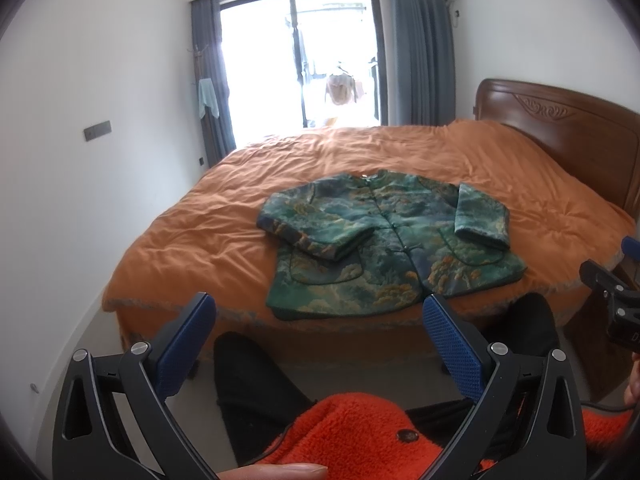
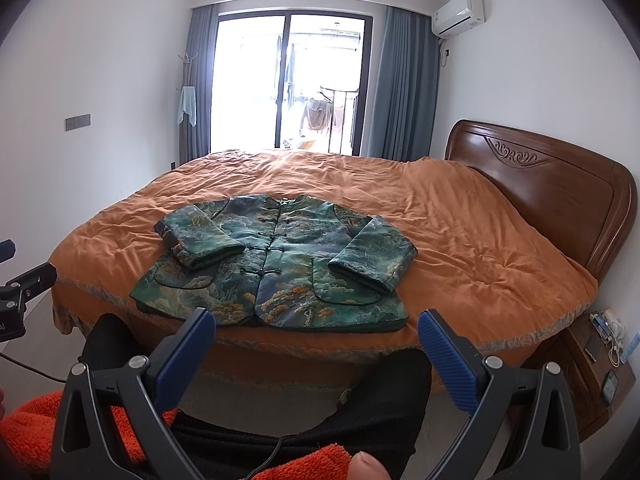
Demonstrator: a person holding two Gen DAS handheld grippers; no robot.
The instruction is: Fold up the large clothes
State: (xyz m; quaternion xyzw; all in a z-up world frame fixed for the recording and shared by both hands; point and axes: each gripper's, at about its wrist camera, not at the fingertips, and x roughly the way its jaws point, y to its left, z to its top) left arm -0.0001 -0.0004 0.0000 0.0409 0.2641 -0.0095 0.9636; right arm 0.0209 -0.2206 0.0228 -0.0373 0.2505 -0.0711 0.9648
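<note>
Jacket (image 2: 276,264) flat on bed (image 2: 460,216) at 12 o'clock, both sleeves already crossed inward, body folds left; left gripper (image 1: 320,344) and right gripper (image 2: 316,348) spread wide, empty, well short.

**Setting: home bedroom**

I face a double bed (image 2: 460,232) with orange quilt and carved wooden headboard (image 2: 552,184). Grey curtains (image 2: 400,80) flank a sliding balcony door (image 2: 288,80); wall air conditioner (image 2: 458,14); cluttered bedside table (image 2: 600,360).
</note>
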